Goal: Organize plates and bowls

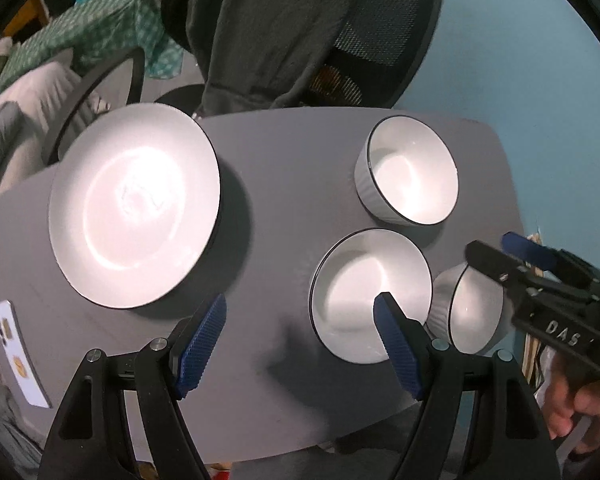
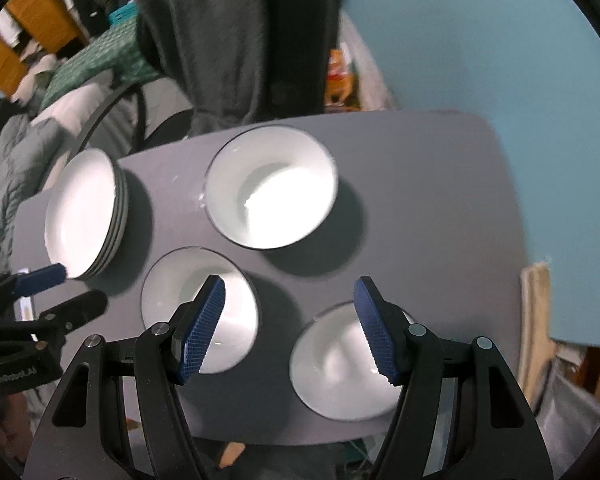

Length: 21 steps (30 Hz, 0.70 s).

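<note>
both grippers hang over the grey table [image 1: 284,168] with nothing between the jaws. the left gripper [image 1: 300,320] is spread wide. the right gripper [image 2: 290,300] is open too, a little less wide, and it appears also at the right side of the left view.

where the dishes are: ahead and to the left of the left gripper lies the stack of large plates [image 1: 134,204]; in the right view its edge shows several plates, one on another. just ahead of its right finger is a small plate [image 1: 370,292], beyond that the far bowl [image 1: 410,170], and to the right the near bowl [image 1: 470,312], just under the right gripper. in the right view the near bowl sits under the right finger and the small plate under the left finger.

i think the risks are these. the dishes look like glazed ceramic, white and smooth with a thin dark rim, so the ridged blue pads [image 2: 204,324] may slip on the glaze. the bowls have ribbed outer walls, which may help a little. the near bowl stands close to the table edge, so a push from above could tip it off. the small plate is low and flat, hard to catch by its rim. the two grippers are near each other and could collide.
</note>
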Available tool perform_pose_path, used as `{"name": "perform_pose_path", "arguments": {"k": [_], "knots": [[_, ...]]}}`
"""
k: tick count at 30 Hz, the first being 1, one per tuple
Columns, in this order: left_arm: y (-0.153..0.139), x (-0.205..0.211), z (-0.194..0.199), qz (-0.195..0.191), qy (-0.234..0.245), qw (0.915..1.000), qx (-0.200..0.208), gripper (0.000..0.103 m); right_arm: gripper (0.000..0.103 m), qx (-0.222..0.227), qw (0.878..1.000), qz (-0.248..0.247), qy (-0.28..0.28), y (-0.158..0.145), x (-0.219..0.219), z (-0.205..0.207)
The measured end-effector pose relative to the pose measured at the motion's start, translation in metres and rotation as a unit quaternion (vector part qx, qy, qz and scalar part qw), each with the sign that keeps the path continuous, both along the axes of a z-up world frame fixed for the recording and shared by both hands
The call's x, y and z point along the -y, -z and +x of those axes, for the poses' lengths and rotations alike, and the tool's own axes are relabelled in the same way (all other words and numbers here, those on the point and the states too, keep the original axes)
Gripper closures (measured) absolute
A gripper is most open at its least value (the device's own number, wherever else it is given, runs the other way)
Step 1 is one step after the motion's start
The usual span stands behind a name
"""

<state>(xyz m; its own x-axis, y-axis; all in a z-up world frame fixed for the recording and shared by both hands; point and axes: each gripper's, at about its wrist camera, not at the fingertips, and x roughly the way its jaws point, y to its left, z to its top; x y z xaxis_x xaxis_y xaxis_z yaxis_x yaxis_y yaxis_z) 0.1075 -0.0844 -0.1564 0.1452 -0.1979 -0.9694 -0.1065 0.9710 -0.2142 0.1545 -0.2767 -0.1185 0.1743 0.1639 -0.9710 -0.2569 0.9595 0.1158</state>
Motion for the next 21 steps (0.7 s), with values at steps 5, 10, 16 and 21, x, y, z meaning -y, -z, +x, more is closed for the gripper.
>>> {"name": "perform_pose_path", "arguments": {"k": [5,10,16,21], "knots": [[0.011,0.006,0.001,0.02,0.002,0.9998,0.007,0.026,0.037,-0.02,0.999,0.022,-0.028,0.02,-0.01,0.007],[0.026,0.006,0.003,0.024,0.004,0.9997,0.0,0.026,0.037,-0.038,0.997,0.016,-0.06,0.037,-0.021,0.009],[0.041,0.008,0.006,0.027,0.01,0.9995,-0.011,0.026,0.037,-0.049,0.995,0.001,-0.088,0.053,-0.028,0.008],[0.053,0.012,0.006,0.025,0.019,0.9992,-0.024,0.026,0.044,-0.06,0.993,-0.009,-0.102,0.065,-0.032,0.009]]}}
